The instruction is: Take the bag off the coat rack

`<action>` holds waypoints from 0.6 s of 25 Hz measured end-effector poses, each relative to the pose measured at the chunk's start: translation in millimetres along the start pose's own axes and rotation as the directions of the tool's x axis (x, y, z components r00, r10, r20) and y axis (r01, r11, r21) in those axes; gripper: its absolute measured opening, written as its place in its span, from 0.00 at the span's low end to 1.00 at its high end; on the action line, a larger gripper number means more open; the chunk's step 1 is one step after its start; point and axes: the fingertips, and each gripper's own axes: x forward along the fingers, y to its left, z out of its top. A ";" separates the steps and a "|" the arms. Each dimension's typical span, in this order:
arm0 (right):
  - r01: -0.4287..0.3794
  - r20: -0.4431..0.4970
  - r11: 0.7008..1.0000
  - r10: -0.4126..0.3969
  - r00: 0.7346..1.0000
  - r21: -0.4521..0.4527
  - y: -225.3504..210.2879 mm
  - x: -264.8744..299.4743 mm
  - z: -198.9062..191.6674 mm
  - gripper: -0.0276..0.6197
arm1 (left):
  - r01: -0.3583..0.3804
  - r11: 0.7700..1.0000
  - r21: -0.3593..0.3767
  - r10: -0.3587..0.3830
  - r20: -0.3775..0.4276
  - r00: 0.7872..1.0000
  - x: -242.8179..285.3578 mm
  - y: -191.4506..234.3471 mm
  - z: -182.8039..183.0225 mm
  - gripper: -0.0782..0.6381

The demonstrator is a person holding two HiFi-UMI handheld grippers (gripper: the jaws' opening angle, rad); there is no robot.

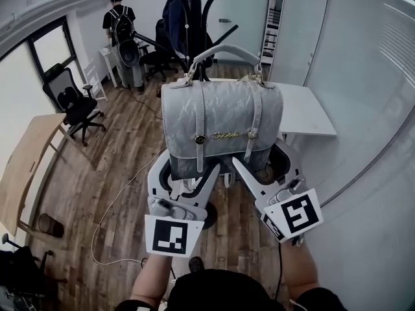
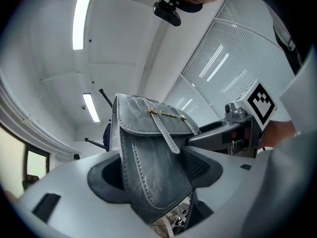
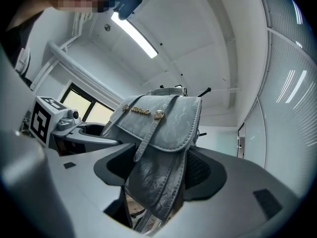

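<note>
A grey leather bag [image 1: 220,122] with two straps and gold clasps hangs in front of the black coat rack [image 1: 194,11]. Its handle [image 1: 224,49] arches up beside the rack's hooks. My left gripper [image 1: 185,173] is shut on the bag's lower left corner. The left gripper view has the bag [image 2: 148,152] squeezed between both pads of that gripper [image 2: 153,177]. My right gripper [image 1: 269,164] holds the lower right corner. In the right gripper view the bag [image 3: 163,133] fills the gap of that gripper [image 3: 158,175], and the pads press on it.
A white table [image 1: 305,112] stands just behind the bag on the right, with a curved glass wall beyond. A person with a backpack [image 1: 121,24] stands at the back left. An office chair [image 1: 74,102] and a wooden table [image 1: 26,167] are on the left.
</note>
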 end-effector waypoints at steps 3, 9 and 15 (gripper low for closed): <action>-0.009 -0.013 1.000 0.009 1.000 0.007 1.7 -3.3 9.8 0.51 | -0.007 1.000 -0.018 0.007 -0.013 1.000 -3.8 0.0 9.8 0.56; -0.010 -0.040 0.999 0.012 0.999 0.032 -4.8 -29.5 0.6 0.52 | 0.000 0.998 -0.059 -0.003 -0.042 0.999 -6.5 -27.9 9.1 0.57; -0.001 -0.069 0.997 0.007 0.998 0.082 -16.3 -69.7 -34.2 0.52 | 0.011 0.998 -0.067 -0.018 -0.099 0.995 -8.9 -76.7 -10.5 0.57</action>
